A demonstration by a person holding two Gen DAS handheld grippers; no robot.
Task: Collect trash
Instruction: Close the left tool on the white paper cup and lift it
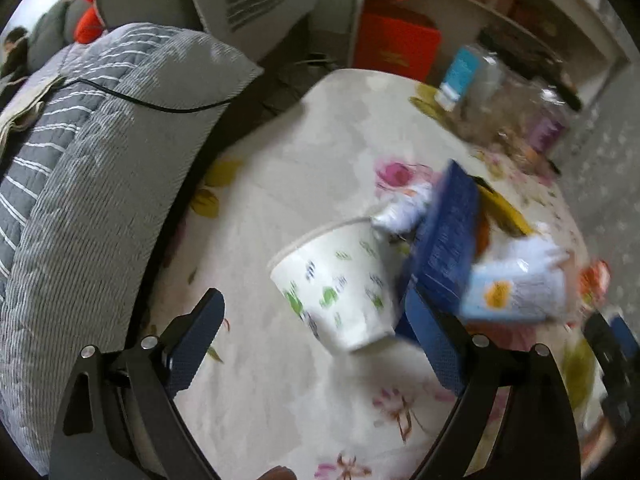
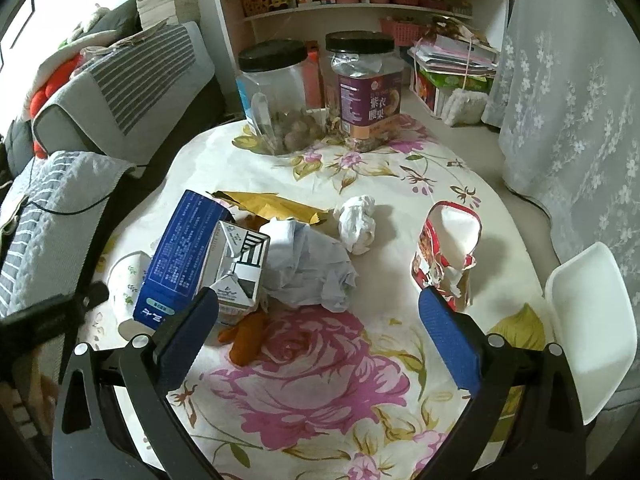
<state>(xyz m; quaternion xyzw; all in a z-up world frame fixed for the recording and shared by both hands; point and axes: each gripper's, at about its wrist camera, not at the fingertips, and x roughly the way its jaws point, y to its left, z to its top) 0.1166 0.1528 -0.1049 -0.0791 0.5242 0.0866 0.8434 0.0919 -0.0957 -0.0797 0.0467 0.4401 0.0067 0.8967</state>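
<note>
Left to right, we record on the desk (image 2: pixel 320 364), under its flowered cloth:

1. Paper cup (image 1: pixel 340 280), white with green and blue marks, lying on its side near the left edge, beside the sofa cushion (image 1: pixel 100 160). It sits between the spread blue pads of the left tongs (image 1: pixel 316 336), which stand wide and, as far as we can tell, touch nothing (this view is blurred).
2. Blue box (image 2: pixel 180 256), tilted, leaning over the cup.
3. Small carton (image 2: pixel 238 268), touching the box's right side.
4. Orange scrap (image 2: pixel 246 338), just in front of the carton.
5. Yellow wrapper (image 2: pixel 276 206), flat, behind the pile.
6. Crumpled pale paper (image 2: pixel 316 268), against the carton.
7. White tissue wad (image 2: pixel 357 224), near the paper.
8. Red snack bag (image 2: pixel 446 256), torn open, standing apart to the right.

Right tongs (image 2: pixel 320 340): wide, empty.

Rear of desk: two black-lidded jars (image 2: pixel 360 88).
</note>
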